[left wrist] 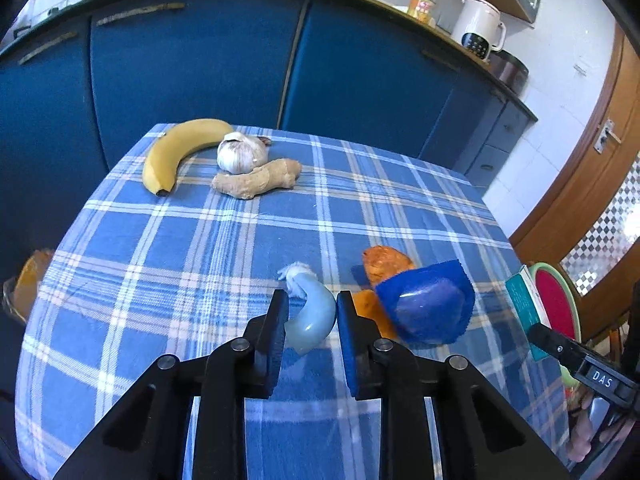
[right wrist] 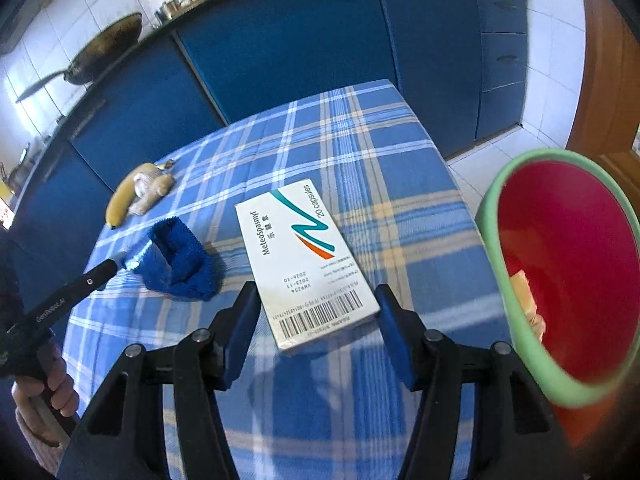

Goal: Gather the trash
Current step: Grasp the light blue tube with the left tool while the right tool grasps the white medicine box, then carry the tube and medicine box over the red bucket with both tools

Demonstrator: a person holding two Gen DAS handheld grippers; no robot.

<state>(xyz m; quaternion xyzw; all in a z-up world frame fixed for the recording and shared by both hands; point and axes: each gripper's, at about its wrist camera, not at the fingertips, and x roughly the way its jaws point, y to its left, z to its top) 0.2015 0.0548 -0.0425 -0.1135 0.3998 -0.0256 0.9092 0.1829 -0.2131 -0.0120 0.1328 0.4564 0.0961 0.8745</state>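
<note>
Table (left wrist: 200, 240) covered in blue plaid cloth. At the far end lie a banana (left wrist: 176, 152), a garlic bulb (left wrist: 242, 154) and a ginger root (left wrist: 256, 180), bunched together and touching. Nearer: orange peel pieces (left wrist: 384, 266), a blue wrapper (left wrist: 428, 304), a white medicine box (right wrist: 306, 264).

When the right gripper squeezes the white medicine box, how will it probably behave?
The medicine box looks like thin cardboard, so it is probably light and may dent under a hard squeeze. Its flat sides suit the fingers, and it should not roll.
</note>
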